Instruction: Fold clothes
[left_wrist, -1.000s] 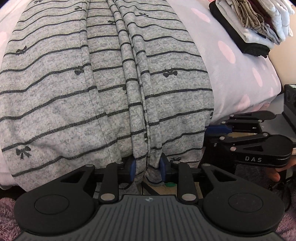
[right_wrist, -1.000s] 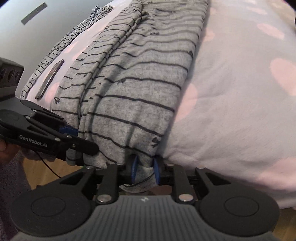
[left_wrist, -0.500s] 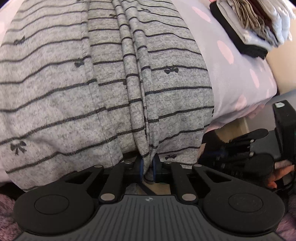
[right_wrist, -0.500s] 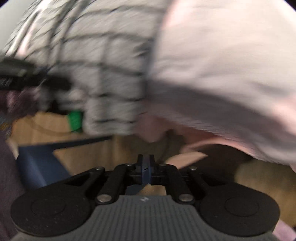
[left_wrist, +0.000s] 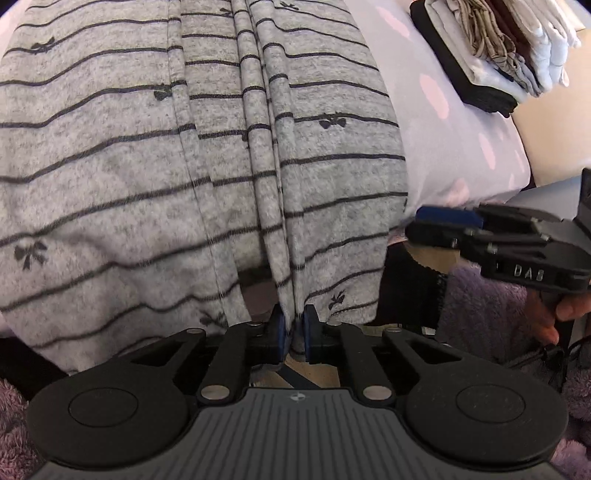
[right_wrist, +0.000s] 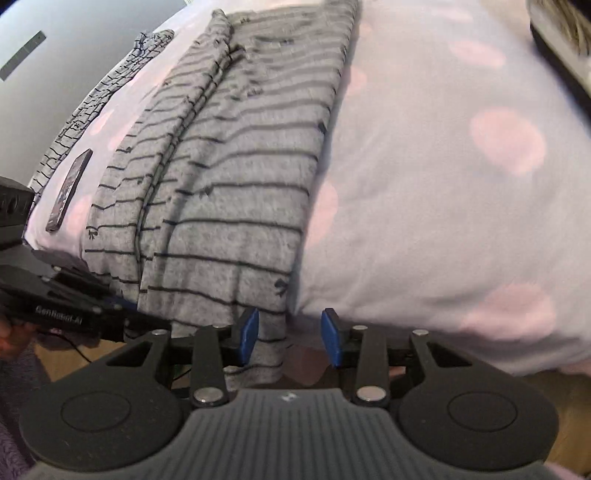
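A grey garment with dark stripes and small bows (left_wrist: 155, 177) lies lengthwise on the bed and hangs over its near edge; it also shows in the right wrist view (right_wrist: 236, 206). My left gripper (left_wrist: 293, 330) is shut on a pleat of the garment's hanging hem. My right gripper (right_wrist: 290, 338) is open at the bed's edge, its blue pads on either side of the garment's right hem corner. The right gripper also shows at the right of the left wrist view (left_wrist: 447, 225).
The bed has a pale sheet with pink dots (right_wrist: 443, 184). A stack of folded clothes (left_wrist: 495, 48) sits at the far right. A phone (right_wrist: 68, 190) and another striped garment (right_wrist: 99, 96) lie on the left. Wood floor lies below.
My right gripper let go of the hem, swung down away from the bed while shut, then came back to the hem's right corner and opened. My left gripper closed on the pleat.
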